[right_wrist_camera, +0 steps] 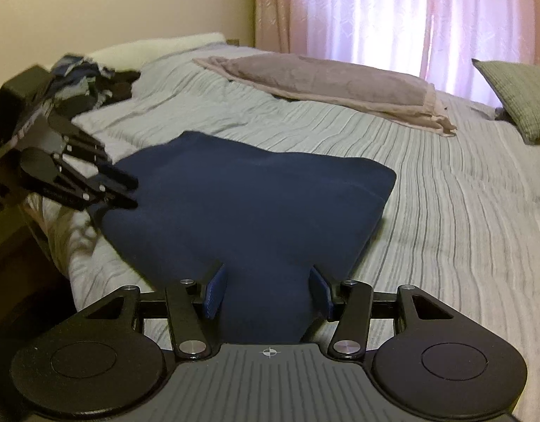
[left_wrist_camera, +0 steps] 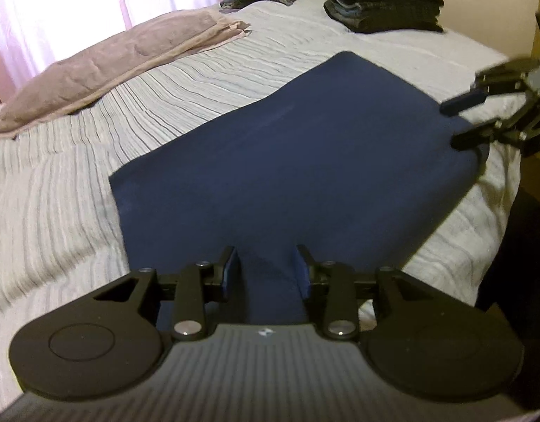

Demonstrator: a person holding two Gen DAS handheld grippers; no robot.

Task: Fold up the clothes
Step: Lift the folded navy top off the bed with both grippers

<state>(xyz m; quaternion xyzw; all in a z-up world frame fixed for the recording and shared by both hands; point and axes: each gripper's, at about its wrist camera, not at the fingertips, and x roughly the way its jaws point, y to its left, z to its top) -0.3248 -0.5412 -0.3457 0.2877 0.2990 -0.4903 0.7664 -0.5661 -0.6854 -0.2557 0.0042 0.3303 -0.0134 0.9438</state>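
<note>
Bed [left_wrist_camera: 76, 161] with striped cover, dark blue garment [left_wrist_camera: 298, 161] spread flat near its near edge. Already folded at least once, by the look of the thick doubled edges.

Left gripper [left_wrist_camera: 266, 269]: jaws parted, a tongue of blue cloth running up between the blue pads [left_wrist_camera: 231, 274]. Cloth sits between them, but whether the pads pinch it or only straddle it cannot be told; a gap shows on either side.

Right gripper [right_wrist_camera: 268, 290]: same picture at the other near corner. Jaws held apart, cloth bunched between, no clear clamp. Seen from the left camera, it sits at the garment's right edge with its two fingers spread, one above the cloth and one at its rim.

Key relation: garment lies straight ahead of both sets of jaws, stretching away across the bed toward the pink blanket [right_wrist_camera: 326, 84] and curtain [right_wrist_camera: 393, 17]. Both grippers hold the same near edge, one at each end, so neither is nearer. Long axis seems to run between the two grippers, though fisheye bend makes that uncertain.

Judgement: next fold likely carries this near edge forward onto the far edge. Jaws would need to close first.

Folded stack [left_wrist_camera: 386, 3] of dark clothes at far corner; unfolded heap [right_wrist_camera: 90, 77] beyond left gripper. Green cushion [right_wrist_camera: 516, 98] by the window.
</note>
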